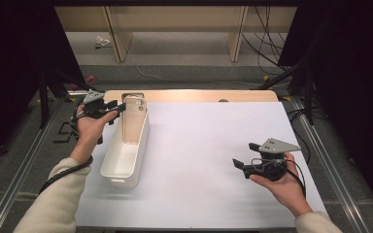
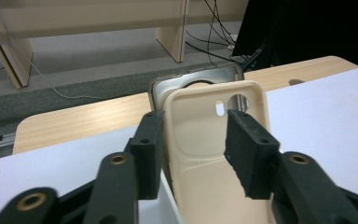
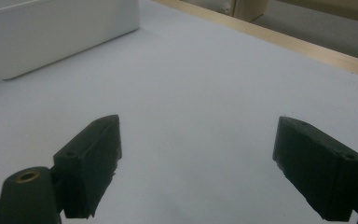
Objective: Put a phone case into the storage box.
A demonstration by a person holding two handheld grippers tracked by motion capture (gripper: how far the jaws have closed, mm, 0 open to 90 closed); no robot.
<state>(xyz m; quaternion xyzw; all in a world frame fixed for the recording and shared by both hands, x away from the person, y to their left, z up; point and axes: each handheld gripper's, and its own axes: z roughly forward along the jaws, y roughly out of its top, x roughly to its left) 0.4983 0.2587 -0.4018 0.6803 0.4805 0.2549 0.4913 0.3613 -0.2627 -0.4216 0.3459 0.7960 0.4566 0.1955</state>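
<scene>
A cream phone case (image 1: 135, 119) stands upright at the far end of a long white bin (image 1: 124, 154), leaning against that end wall, with what looks like a grey phone or a second case (image 2: 191, 79) just behind it. The bin lies on the white sheet (image 1: 209, 160) that covers most of the desk (image 1: 194, 95), toward its left side. The left hand-held gripper (image 1: 118, 107) reaches in from the left at the case's upper part; in the left gripper view its jaws stand on either side of the case, the left one (image 2: 150, 149) close against the case's edge and the right one (image 2: 249, 154) in front of the case's face with no firm press that I can make out. With no visible squeeze on the case, I judge this hand-held gripper released, with the case between the jaws but resting on its own against the bin wall. So the placing of the case into the bin looks done, or all but done; what seems left is to draw the left hand clear without tipping the case over. The right hand-held gripper (image 1: 243, 166) rests low over the sheet at the desk's right side, well apart from the bin, its jaws spread wide with nothing between them, as the right gripper view shows, and it has no part in the work at this moment.
</scene>
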